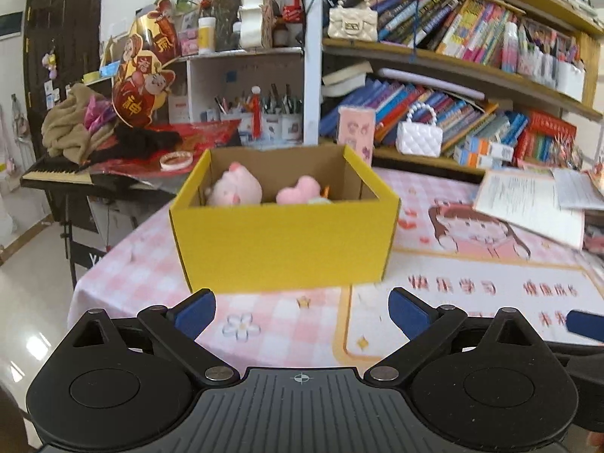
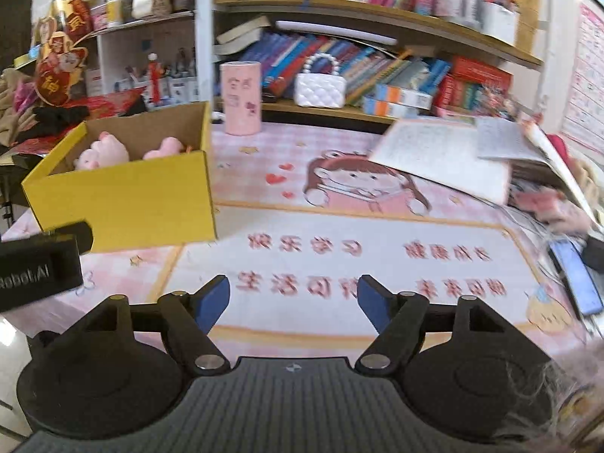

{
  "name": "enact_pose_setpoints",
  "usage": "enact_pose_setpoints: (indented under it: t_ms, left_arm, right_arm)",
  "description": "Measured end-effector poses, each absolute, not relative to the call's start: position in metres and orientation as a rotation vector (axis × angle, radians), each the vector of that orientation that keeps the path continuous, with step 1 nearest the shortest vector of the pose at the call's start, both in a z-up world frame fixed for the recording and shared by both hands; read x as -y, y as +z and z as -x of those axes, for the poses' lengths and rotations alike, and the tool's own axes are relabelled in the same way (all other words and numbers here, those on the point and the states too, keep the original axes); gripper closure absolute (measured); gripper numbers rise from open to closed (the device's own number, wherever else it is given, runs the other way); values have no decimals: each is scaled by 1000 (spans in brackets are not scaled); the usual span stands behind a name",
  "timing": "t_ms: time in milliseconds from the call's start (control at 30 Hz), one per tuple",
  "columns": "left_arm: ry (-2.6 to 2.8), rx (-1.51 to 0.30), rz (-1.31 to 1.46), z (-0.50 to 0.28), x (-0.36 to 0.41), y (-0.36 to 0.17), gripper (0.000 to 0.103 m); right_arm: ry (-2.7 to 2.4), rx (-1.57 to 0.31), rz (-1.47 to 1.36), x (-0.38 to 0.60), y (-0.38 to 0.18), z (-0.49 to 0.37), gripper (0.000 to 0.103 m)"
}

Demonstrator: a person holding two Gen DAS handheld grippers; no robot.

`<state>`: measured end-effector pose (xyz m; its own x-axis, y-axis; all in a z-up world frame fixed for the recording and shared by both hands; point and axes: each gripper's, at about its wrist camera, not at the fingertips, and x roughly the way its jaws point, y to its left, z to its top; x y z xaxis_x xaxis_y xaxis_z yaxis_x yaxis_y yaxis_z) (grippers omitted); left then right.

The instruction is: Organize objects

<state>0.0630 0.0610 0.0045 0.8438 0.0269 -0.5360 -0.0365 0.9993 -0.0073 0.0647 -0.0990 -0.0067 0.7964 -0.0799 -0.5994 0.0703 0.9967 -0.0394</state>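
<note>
Plush toys [image 1: 234, 188] sit inside the yellow box [image 1: 283, 245], which stands on the pink checked surface [image 1: 151, 256] toward its left end. Two pink ones show above the rim, a rounder one at the left and a second [image 1: 302, 190] beside it; something small and pale lies next to that one, too hidden to name.

Left tool [image 1: 302, 313]: jaws spread apart, nothing between them, held short of the box and facing its near wall. Right tool [image 2: 293, 298]: jaws likewise apart and empty, over the printed mat [image 2: 339, 256] to the right of the box.

Done, by my judgement: the soft toys are boxed, and the mat in front of both tools is bare of loose toys.

Possibly left: a pink cylinder [image 2: 241, 98] stands on the surface behind the box, loose papers [image 2: 445, 158] lie at the far right, and a phone [image 2: 577, 283] with some clutter rests at the right edge. Whether these belong to the task cannot be told. The shelf behind holds books and a white handbag [image 2: 320, 88], apart from the work.

Assessment: late stage, perhaps complete for the toys.
</note>
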Motion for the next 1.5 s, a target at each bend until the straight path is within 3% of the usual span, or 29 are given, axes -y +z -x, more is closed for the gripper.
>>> enact_pose_setpoints:
  t_ms: [433,567,1500]
  left_arm:
    - [28,-600,-51,-40,-37,-6,1]
    - [25,-599,-78,-38,-27,-7,0]
    - [108,-635,-103,-37,-7,-6,0]
  right_arm:
    - [-228,-638,-3,121,-6,-18,12]
    - [-273,-642,-11,127,-8,-13,0]
    - [-347,-643,6,137,-12,-12,0]
